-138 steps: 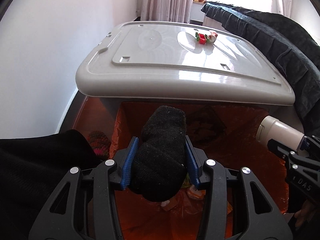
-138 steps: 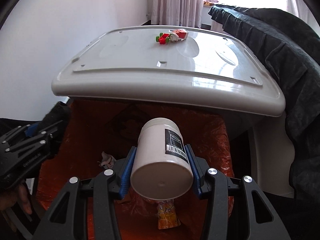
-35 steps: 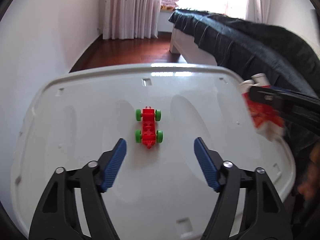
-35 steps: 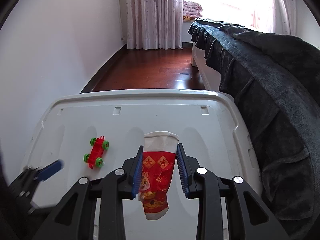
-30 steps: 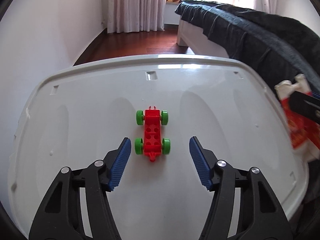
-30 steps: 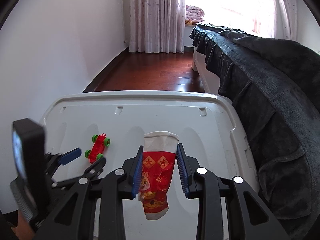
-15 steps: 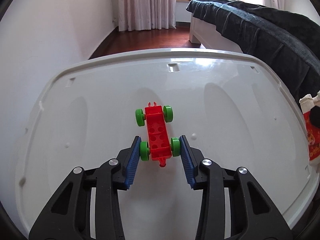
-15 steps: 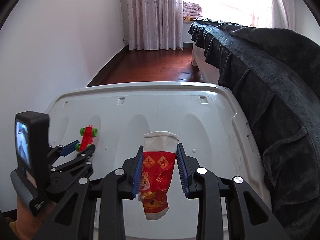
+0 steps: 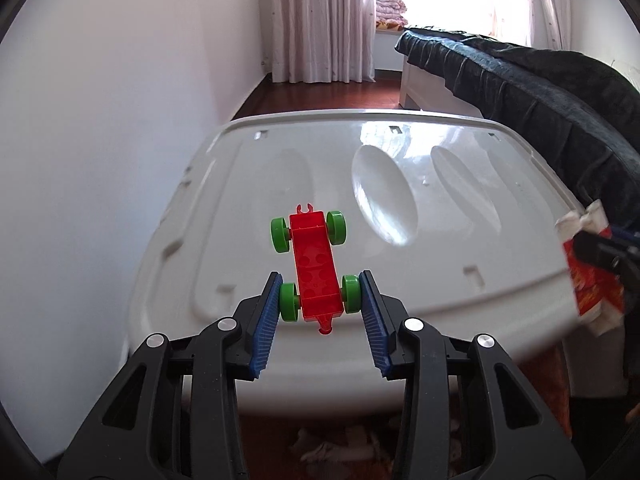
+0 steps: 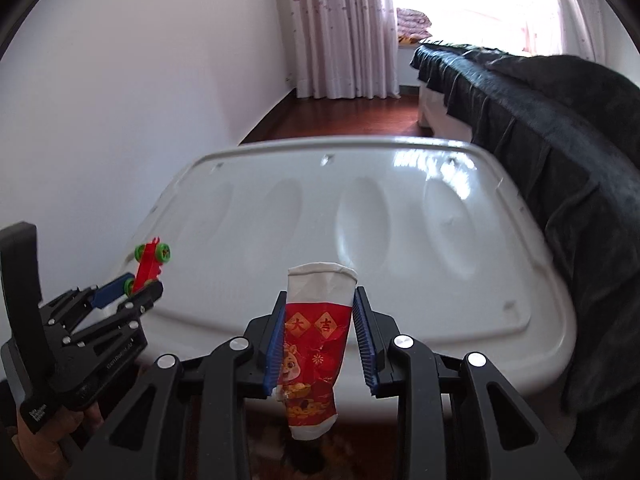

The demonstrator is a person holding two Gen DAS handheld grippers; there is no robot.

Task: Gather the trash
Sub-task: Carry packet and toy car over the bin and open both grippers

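Observation:
My left gripper is shut on a red toy car with green wheels, gripped at its near wheels and held above the near edge of the grey bin lid. The car also shows in the right wrist view, in the left gripper. My right gripper is shut on a crushed red and white paper cup, held over the lid's near edge. The cup also shows in the left wrist view at the far right.
A bed under a dark blanket runs along the right side. A white wall is close on the left. Below the lid, an orange trash bag with scraps is partly visible. Curtains hang at the back.
My left gripper has lifted the toy car off the lid and pulled back toward the lid's near edge. My right gripper has also drawn back with the paper cup.

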